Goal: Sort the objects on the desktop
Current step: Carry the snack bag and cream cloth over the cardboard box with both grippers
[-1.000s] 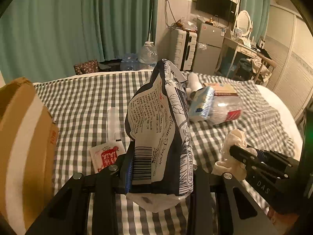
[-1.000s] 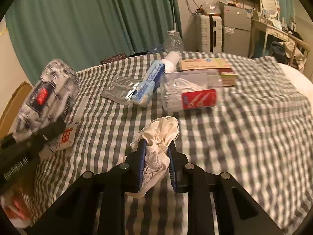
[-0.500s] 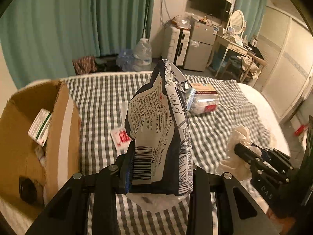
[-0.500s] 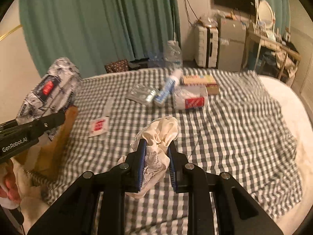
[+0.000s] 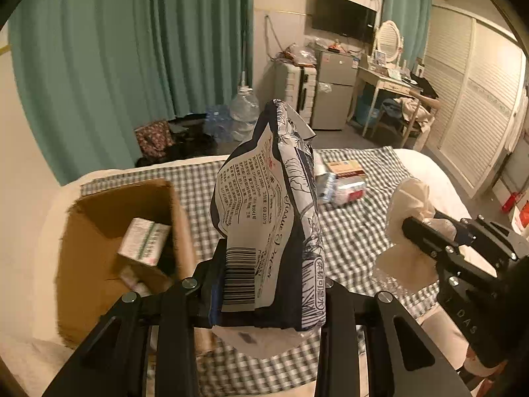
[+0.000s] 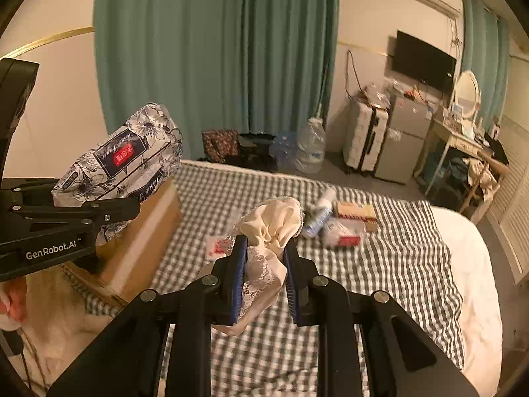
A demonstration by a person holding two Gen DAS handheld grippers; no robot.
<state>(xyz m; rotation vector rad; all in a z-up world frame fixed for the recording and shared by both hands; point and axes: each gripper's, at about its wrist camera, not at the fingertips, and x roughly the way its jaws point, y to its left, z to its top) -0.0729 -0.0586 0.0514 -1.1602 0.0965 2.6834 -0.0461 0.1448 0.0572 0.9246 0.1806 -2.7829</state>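
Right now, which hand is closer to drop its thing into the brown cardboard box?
Left, I think. The left gripper, shut on the navy-and-white tissue pack, is right beside the open brown cardboard box. The right gripper, holding the cream lace cloth, is farther off over the checked bedcover.

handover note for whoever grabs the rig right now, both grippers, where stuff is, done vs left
Left gripper: shut on the tissue pack, held up in the air beside the cardboard box.
Right gripper: shut on the cream lace cloth, also off the bed.
Done: the box already holds a small green-and-white carton, among other things.
Left: drop both held items. Still on the checked bedspread: a red-and-white sachet, and a far cluster with a flat box and wrapped packs.
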